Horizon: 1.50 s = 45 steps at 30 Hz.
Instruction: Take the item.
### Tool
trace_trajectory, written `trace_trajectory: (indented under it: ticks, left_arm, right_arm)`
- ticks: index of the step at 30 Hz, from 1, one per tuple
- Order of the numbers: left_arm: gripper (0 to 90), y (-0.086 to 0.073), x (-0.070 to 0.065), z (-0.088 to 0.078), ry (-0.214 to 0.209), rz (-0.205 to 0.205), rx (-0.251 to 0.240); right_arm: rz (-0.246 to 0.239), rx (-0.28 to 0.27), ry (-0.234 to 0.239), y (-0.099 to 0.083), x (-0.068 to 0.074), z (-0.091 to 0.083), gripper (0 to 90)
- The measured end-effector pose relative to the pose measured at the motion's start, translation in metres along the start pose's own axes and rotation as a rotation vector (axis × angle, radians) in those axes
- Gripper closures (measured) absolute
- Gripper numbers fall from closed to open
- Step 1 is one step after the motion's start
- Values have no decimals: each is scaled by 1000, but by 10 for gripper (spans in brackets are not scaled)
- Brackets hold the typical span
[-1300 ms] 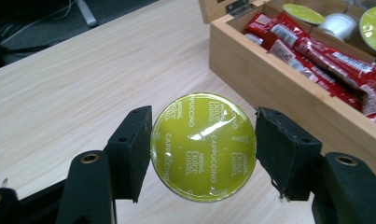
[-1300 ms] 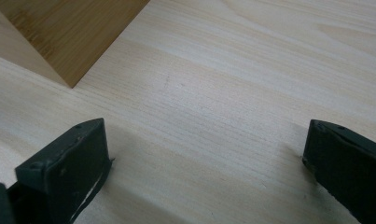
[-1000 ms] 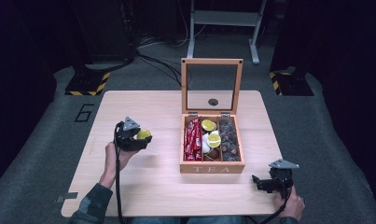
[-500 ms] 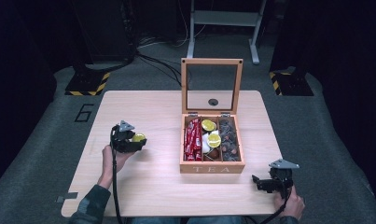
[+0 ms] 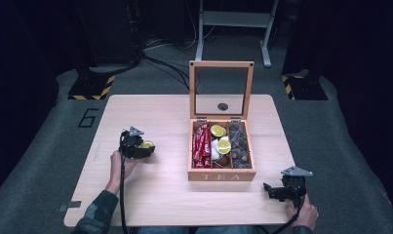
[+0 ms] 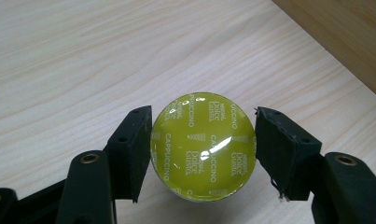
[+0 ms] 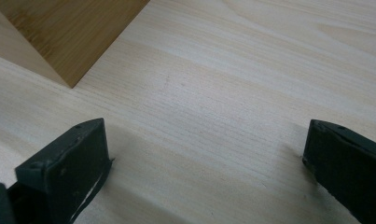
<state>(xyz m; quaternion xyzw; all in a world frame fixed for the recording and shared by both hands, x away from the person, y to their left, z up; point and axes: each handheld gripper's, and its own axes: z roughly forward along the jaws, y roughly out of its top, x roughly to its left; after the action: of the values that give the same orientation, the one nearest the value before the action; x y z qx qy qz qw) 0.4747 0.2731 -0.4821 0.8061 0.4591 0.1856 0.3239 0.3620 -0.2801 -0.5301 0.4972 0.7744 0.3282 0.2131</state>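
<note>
A yellow-green coffee capsule (image 6: 203,145) marked "Cappuccino" sits between the jaws of my left gripper (image 6: 203,154), which is shut on it just above the tabletop. In the high view that gripper (image 5: 144,147) and the capsule (image 5: 147,144) are at the table's left, well apart from the wooden tea box (image 5: 222,173). The box stands open with its lid (image 5: 221,90) upright and holds red sachets (image 5: 202,144), more yellow capsules (image 5: 223,145) and dark pieces (image 5: 239,141). My right gripper (image 5: 271,190) rests open near the front right edge; between its jaws (image 7: 204,158) lies bare wood.
The light wooden table (image 5: 160,195) has free room in front of and left of the box. A corner of the box (image 7: 69,32) shows in the right gripper view. Dark floor, cables and a metal stand (image 5: 233,29) lie beyond the far edge.
My left gripper has drawn back toward the person and lowered with the capsule in it. The right gripper has stayed put.
</note>
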Motion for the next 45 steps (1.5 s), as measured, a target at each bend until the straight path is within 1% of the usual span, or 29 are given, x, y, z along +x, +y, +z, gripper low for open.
trace_trajectory:
  ticks: [1, 2, 3, 4, 6, 9, 12, 13, 15, 16, 18, 22, 23, 25, 26, 27, 28, 29, 31, 33, 34, 35, 36, 37, 39, 40, 41, 43, 45]
  left_arm:
    - [383, 0, 0, 1, -3, -9, -5]
    - [383, 0, 1, 2, -2, 2, 9]
    - [383, -1, 1, 3, -5, -12, 15]
    - [383, -1, 1, 5, -7, -14, 12]
    - [383, -2, 2, 6, -5, -16, 31]
    - [382, -2, 3, 8, -12, -31, 27]
    - [380, -2, 3, 7, -14, -31, 33]
    - [379, -1, 3, 8, -15, -19, 32]
    - [373, -1, 2, 8, -16, -25, 39]
    - [363, -1, 2, 8, -15, -24, 46]
    - [306, -1, 1, 8, -18, -32, 48]
    - [194, -2, 3, 4, -19, -47, 30]
    - [178, -2, 3, 3, -18, -47, 33]
    - [148, -2, 3, -1, -12, -56, 21]
    - [147, -2, 3, -3, -10, -46, 16]
    - [140, -1, 3, -5, -12, -57, 9]
    - [133, -2, 2, -7, -9, -55, -2]
    - [127, -1, 3, -10, -8, -39, 6]
    - [116, -2, 2, -14, -9, -54, -10]
    - [101, -4, 2, -18, -19, -52, -16]
    - [91, -5, 0, -19, -19, -68, -31]
    - [85, -6, -1, -21, -18, -68, -37]
    - [84, -8, -3, -24, 1, -61, -52]
    - [81, -9, -5, -26, 10, -45, -48]
    - [71, -13, -6, -29, 9, -34, -48]
    - [64, -14, -7, -31, 0, -41, -45]
    - [56, -16, -6, -34, -2, -47, -58]
    - [47, -19, -7, -39, 17, -41, -80]
    - [36, -23, -8, -45, 21, -37, -89]
  right_arm:
    - [0, 0, 0, 0, 0, 0, 0]
    - [0, 0, 0, 0, 0, 0, 0]
    - [1, 0, 0, 0, 0, 0, 0]
    - [0, 0, 0, 0, 0, 0, 0]
    - [0, 0, 0, 0, 0, 0, 0]
    - [0, 0, 0, 0, 0, 0, 0]
    - [0, 0, 0, 0, 0, 0, 0]
    - [0, 0, 0, 0, 0, 0, 0]
    - [0, 0, 0, 0, 0, 0, 0]
    - [0, 0, 0, 0, 0, 0, 0]
    - [0, 0, 0, 0, 0, 0, 0]
    - [0, 0, 0, 0, 0, 0, 0]
    - [0, 0, 0, 0, 0, 0, 0]
    - [0, 0, 0, 0, 0, 0, 0]
    - [3, 0, 0, 0, 0, 0, 0]
    - [0, 0, 0, 0, 0, 0, 0]
    - [0, 0, 0, 0, 0, 0, 0]
    - [0, 0, 0, 0, 0, 0, 0]
    - [0, 0, 0, 0, 0, 0, 0]
    - [0, 0, 0, 0, 0, 0, 0]
    - [0, 0, -1, 0, 0, 0, 0]
    - [3, 0, 0, 0, 0, 0, 0]
    - [3, 0, 0, 0, 0, 0, 0]
    - [0, 0, 0, 0, 0, 0, 0]
    - [0, 0, 0, 0, 0, 0, 0]
    - [1, 0, 0, 0, 0, 0, 0]
    - [4, 0, 0, 0, 0, 0, 0]
    - [-1, 0, 0, 0, 0, 0, 0]
    - [0, 0, 0, 0, 0, 0, 0]
